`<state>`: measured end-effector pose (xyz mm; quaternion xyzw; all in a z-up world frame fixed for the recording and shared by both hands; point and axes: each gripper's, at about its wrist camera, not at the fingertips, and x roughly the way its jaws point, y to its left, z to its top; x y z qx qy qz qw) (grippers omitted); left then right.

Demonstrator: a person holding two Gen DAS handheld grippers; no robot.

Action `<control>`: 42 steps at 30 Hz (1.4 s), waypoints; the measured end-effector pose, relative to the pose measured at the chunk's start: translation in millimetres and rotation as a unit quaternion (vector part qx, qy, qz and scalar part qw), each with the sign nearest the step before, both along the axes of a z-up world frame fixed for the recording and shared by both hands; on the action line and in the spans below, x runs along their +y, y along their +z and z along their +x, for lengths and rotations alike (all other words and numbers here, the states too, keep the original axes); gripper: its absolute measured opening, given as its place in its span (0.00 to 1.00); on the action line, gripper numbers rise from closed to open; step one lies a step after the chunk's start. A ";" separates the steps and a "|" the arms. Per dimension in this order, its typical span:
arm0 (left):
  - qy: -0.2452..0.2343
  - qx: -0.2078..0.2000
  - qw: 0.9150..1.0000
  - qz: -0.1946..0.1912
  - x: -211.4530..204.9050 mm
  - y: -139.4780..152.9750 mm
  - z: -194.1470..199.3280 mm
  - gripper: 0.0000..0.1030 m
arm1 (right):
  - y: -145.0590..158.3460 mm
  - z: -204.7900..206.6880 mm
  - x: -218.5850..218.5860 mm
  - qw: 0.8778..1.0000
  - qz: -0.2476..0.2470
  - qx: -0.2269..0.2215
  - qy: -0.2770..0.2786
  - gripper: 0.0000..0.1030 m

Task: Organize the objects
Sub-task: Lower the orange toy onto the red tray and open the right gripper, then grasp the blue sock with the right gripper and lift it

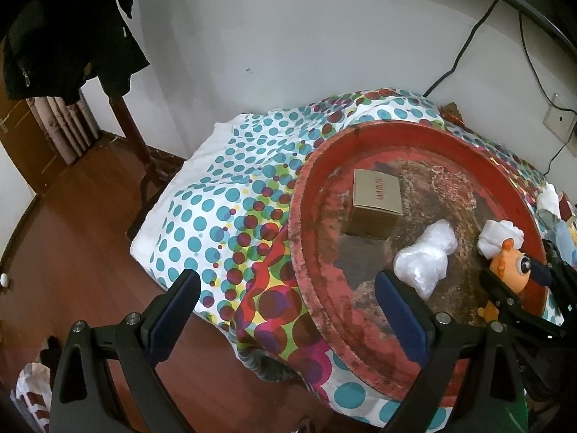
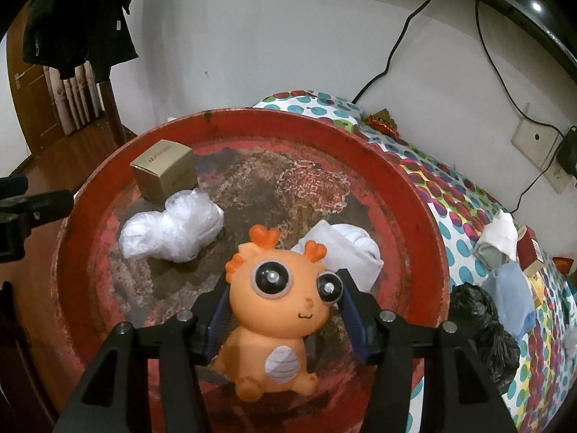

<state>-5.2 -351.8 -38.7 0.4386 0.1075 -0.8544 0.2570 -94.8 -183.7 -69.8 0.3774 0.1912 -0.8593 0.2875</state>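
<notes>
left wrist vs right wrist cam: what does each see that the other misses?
Left wrist only: its own open left claw, the wooden floor and the dotted cloth's draped front.

Right wrist only: the black plastic bag, folded light-blue cloth and red carton beside the tray.

Both: the worn round red tray, gold cardboard box, crumpled clear plastic bag, white sock, and the orange rubber dragon toy clamped in the right claw.

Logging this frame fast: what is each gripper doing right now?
Left gripper: open, holding nothing.
Right gripper: closed on the orange toy, over the red tray.
</notes>
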 end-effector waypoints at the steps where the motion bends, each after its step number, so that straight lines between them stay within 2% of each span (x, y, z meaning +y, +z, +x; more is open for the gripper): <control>1: -0.001 0.000 1.000 0.000 0.5 -0.2 -0.4 0.94 | 1.4 0.2 0.0 1.000 0.000 0.001 0.001 0.55; 9: -0.005 -0.001 1.000 0.001 5.0 -1.6 -3.2 0.94 | 20.0 4.1 3.7 1.000 -0.011 0.011 0.002 0.60; 23: -0.010 -0.005 1.000 -0.007 11.8 -0.9 -6.1 0.94 | 39.9 0.2 26.2 0.999 -0.027 0.018 -0.021 0.63; 32: -0.019 -0.010 1.000 -0.012 21.2 -2.4 -10.4 0.94 | 54.1 -19.8 72.8 0.996 -0.053 0.019 -0.063 0.64; 42: -0.028 -0.005 1.000 -0.013 27.6 2.1 -11.0 0.94 | 55.3 -61.7 148.2 0.991 -0.025 0.037 -0.124 0.64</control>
